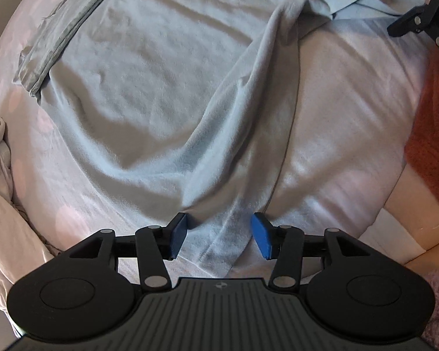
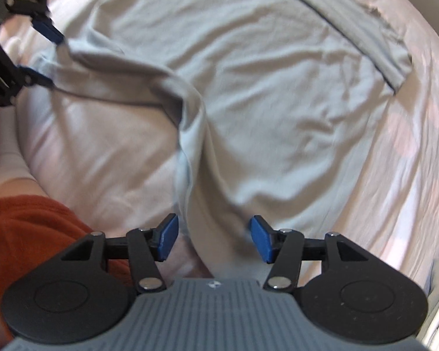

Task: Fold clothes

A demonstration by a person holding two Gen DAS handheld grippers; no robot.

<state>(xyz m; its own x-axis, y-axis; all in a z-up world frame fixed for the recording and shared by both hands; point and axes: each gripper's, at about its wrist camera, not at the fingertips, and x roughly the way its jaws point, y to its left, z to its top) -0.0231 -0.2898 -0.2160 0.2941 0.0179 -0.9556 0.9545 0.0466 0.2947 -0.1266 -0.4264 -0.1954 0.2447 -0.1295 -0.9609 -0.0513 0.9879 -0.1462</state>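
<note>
On the pale pink bedsheet: one light blue garment spread out with a raised fold along one side, one grey folded item at its far edge, and two grippers, left gripper and right gripper, each with fingers apart astride the garment's edge.

A home bedroom is showing: a bed wearing a pale pink sheet, garments lying across it.

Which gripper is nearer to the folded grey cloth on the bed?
Probably left. The folded grey cloth lies beyond the left gripper, up-left. From the right gripper it looks slightly farther, up-right.
</note>
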